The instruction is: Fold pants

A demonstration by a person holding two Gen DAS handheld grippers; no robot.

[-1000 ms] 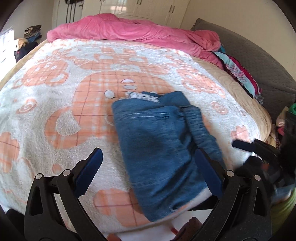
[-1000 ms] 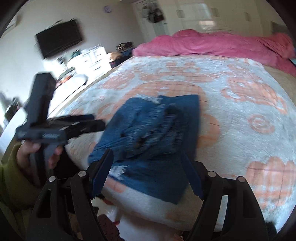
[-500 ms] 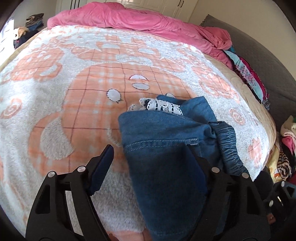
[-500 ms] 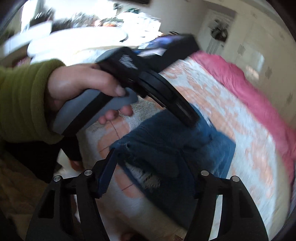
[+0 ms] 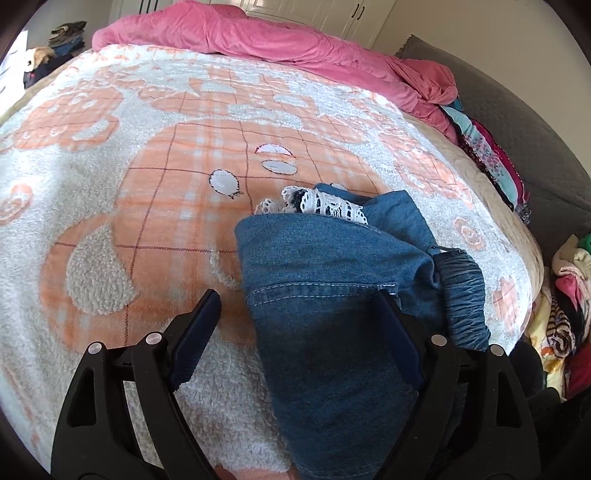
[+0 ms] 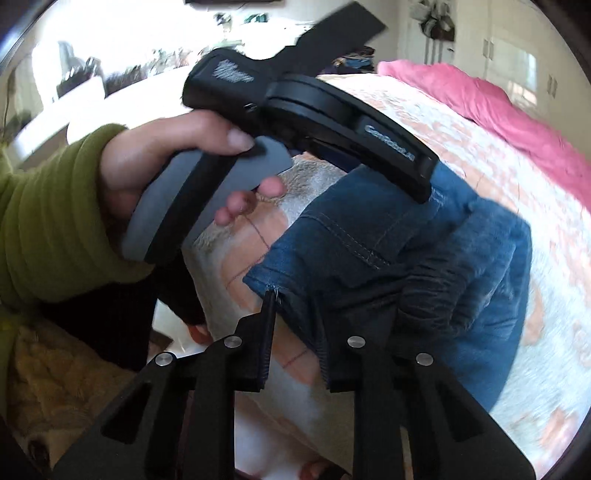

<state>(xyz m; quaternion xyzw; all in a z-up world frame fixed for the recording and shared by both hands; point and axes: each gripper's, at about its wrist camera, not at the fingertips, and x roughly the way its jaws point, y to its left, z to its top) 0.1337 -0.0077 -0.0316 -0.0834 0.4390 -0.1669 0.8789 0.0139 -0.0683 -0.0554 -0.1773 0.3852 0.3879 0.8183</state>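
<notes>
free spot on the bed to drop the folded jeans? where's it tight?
Free: the blanket left of the jeans, and the stretch between the jeans and the pink duvet. Tight: the right edge, with the clothes pile and striped garments; both claws, left claw and right claw, crowd the near edge.

Home bedroom. Bed [image 5: 110,184] w/ fleecy orange-and-white blanket filling most of view, pink duvet [image 5: 258,37] lying bunched at far end. White wardrobe doors [image 5: 354,14] showing behind. Grey headboard [image 5: 517,122] running along right side, clothes piles [image 5: 569,295] sitting beside bed.
</notes>
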